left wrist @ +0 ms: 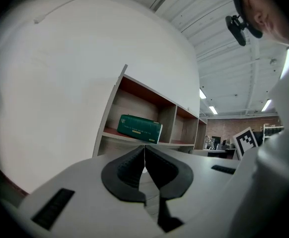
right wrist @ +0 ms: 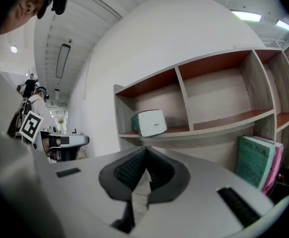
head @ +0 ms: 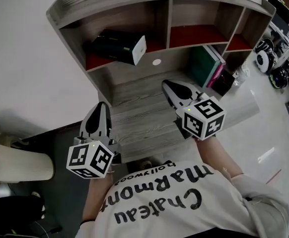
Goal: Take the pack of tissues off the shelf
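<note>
A dark green pack of tissues (head: 119, 46) with a white end lies in the left compartment of the wooden shelf (head: 164, 16). The same pack (left wrist: 139, 128) shows in the left gripper view, and it (right wrist: 149, 122) shows white end on in the right gripper view. My left gripper (head: 99, 114) hovers at the desk's front left edge, shut, with nothing between its jaws. My right gripper (head: 173, 87) hangs over the desk, below the middle compartment, also shut and empty. Both are well short of the pack.
Green and pink books (head: 207, 66) stand on the desk (head: 139, 108) under the shelf's right part. The middle and right compartments hold nothing. A white wall (head: 20, 58) lies to the left. A chair (head: 15, 167) sits at the lower left. Equipment (head: 276, 58) crowds the far right.
</note>
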Available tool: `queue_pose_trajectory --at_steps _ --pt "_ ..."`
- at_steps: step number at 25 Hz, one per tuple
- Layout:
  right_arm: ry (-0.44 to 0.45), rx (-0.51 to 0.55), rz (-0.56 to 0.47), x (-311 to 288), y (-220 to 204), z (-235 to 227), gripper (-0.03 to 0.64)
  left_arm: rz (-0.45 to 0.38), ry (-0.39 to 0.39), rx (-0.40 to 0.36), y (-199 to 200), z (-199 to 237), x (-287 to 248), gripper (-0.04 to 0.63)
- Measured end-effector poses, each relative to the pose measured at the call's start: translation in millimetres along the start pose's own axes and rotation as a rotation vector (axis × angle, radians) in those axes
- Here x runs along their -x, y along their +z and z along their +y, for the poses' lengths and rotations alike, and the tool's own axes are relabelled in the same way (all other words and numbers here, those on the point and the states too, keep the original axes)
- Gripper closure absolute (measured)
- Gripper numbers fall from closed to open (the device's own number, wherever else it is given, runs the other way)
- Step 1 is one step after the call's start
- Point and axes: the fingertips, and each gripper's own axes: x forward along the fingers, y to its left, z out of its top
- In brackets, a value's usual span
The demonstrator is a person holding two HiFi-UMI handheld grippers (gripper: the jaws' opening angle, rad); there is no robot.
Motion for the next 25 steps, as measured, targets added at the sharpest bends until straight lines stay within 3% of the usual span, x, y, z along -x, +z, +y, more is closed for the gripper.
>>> queue_pose_trajectory --at_steps 10,20,25 --pt "-0.127 -0.093 -0.023 26.3 -1.3 -36.9 0.606 0.033 -0.143 0.011 4.5 -25.2 -52.1 0.578" --pt "-0.238 -0.133 -0.053 71.1 1.4 -77.8 0.606 0.037 -0.208 0.005 -0.7 -51.4 -93.2 0.577" --pt "-0.292 -0.163 -0.056 93.1 -4.7 -95.6 0.606 0.009 -0.233 0.094 5.9 -59.8 -106.6 0.552"
